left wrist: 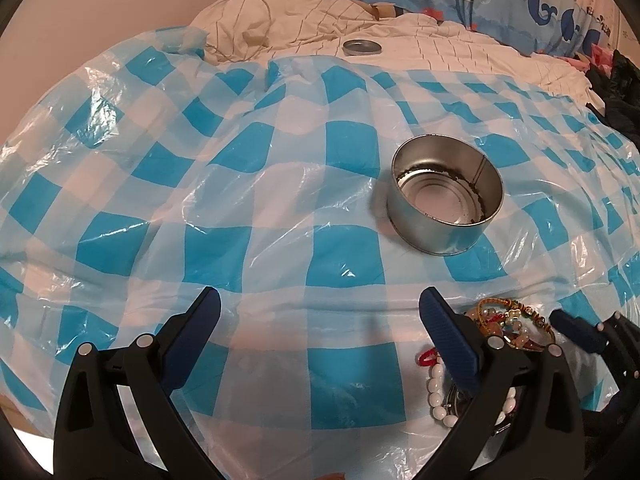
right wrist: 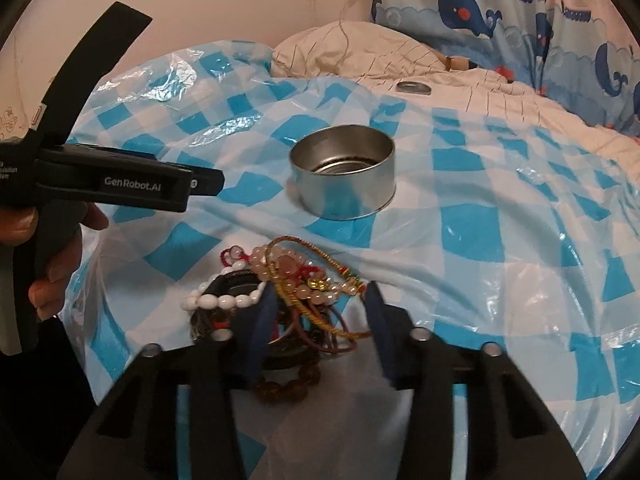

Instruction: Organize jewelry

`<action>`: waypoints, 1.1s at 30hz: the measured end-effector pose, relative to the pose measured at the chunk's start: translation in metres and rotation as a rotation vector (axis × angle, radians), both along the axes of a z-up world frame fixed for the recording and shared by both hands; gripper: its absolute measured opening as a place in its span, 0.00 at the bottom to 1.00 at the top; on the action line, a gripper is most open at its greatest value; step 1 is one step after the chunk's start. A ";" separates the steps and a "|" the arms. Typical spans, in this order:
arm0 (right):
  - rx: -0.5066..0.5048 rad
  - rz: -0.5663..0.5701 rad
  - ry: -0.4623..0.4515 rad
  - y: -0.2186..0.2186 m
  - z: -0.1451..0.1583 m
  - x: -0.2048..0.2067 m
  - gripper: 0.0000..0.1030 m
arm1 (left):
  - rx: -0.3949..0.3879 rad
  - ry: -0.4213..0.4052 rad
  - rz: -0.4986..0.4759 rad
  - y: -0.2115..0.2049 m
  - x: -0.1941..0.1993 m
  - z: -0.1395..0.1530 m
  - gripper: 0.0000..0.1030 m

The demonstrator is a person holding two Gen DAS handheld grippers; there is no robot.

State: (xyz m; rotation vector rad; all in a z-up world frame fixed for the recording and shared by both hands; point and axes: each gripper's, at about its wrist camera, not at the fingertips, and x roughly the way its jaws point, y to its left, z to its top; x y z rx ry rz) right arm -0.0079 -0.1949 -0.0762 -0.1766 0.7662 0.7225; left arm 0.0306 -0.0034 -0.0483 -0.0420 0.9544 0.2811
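Note:
A tangle of bracelets (right wrist: 296, 292) lies on the blue-and-white checked plastic sheet (right wrist: 460, 240): pink beads, white beads (right wrist: 224, 302), brown beads and gold and red cords. My right gripper (right wrist: 320, 312) straddles the pile, its blue pads close on either side of the cords and pink beads, with no clear squeeze visible. An open round metal tin (right wrist: 344, 172) stands just beyond the pile. In the left wrist view my left gripper (left wrist: 320, 312) is wide open over bare sheet, left of the bracelets (left wrist: 508, 320) and short of the tin (left wrist: 446, 196).
The tin's lid (left wrist: 362, 47) rests on the cream quilt behind the sheet. A whale-print pillow (right wrist: 520, 20) lies at the back right, and dark clothes (left wrist: 616, 92) at the right edge. A hand (right wrist: 52, 280) holds the left gripper's handle.

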 end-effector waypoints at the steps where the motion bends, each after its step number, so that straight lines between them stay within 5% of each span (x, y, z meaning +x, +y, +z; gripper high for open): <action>1: 0.003 0.002 0.010 0.000 -0.001 0.001 0.15 | 0.000 0.000 0.000 0.000 0.000 0.000 0.93; 13: 0.305 -0.102 0.187 -0.048 0.010 0.027 0.05 | -0.027 0.000 -0.025 -0.005 0.002 -0.002 0.93; 24: 0.497 -0.184 0.332 -0.084 0.006 0.048 0.05 | -0.422 0.034 -0.152 -0.015 0.023 -0.025 0.93; 33: 0.498 -0.203 0.355 -0.089 0.000 0.051 0.05 | -0.532 0.092 -0.194 -0.034 0.035 -0.041 0.84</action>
